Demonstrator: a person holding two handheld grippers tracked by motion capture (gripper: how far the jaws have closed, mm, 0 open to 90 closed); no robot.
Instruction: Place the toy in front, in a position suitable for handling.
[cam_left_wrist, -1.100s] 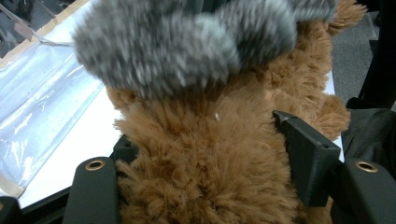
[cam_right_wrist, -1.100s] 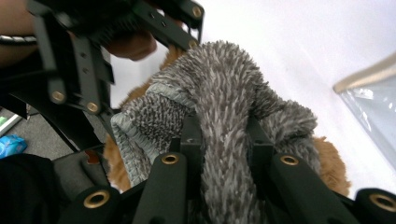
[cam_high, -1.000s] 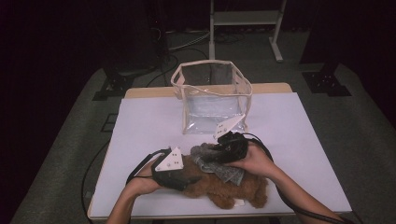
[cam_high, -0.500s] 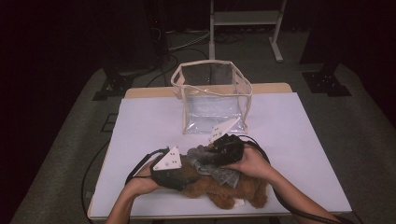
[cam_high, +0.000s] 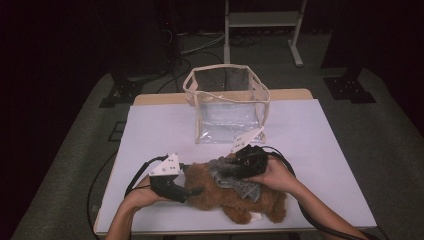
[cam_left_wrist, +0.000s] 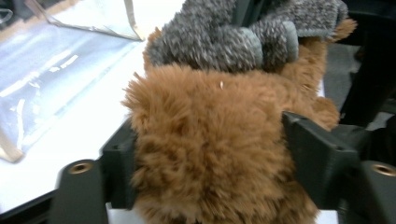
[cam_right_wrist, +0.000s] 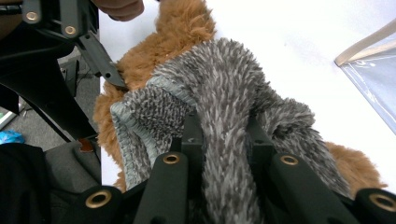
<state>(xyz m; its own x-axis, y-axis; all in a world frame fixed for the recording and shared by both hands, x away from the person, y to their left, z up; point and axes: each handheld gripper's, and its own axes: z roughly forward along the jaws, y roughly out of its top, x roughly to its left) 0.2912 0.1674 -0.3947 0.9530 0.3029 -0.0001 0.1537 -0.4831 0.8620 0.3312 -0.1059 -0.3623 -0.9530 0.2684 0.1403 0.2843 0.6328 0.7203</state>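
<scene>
Plush brown toy (cam_high: 240, 197) lies on its side near the table's front edge in the high view, and I have both tools on it. My left gripper (cam_high: 192, 190) comes in low from the toy's left end. My right gripper (cam_high: 235, 167) sits above the toy's middle, on the grey knit garment (cam_high: 235, 180) wrapped over it. Beyond the right gripper, farther up the white table (cam_high: 320, 135), stands the clear bag (cam_high: 227, 102), open at the top.

From the left gripper view, the brown fur (cam_left_wrist: 210, 140) bulges between my two jaws, which have just been opening; fur reaches both jaws, but I cannot tell whether they press it. Just past them the grey garment (cam_left_wrist: 219, 42) drapes over the toy, with the bag's clear wall (cam_left_wrist: 70, 65) off to the left.

From the right gripper view, my jaws are squeezed tight on a fold of the grey garment (cam_right_wrist: 224, 107), pinching it right between the tips. Brown fur (cam_right_wrist: 182, 28) shows beyond it, the left gripper (cam_right_wrist: 105, 67) touching the toy at upper left.
</scene>
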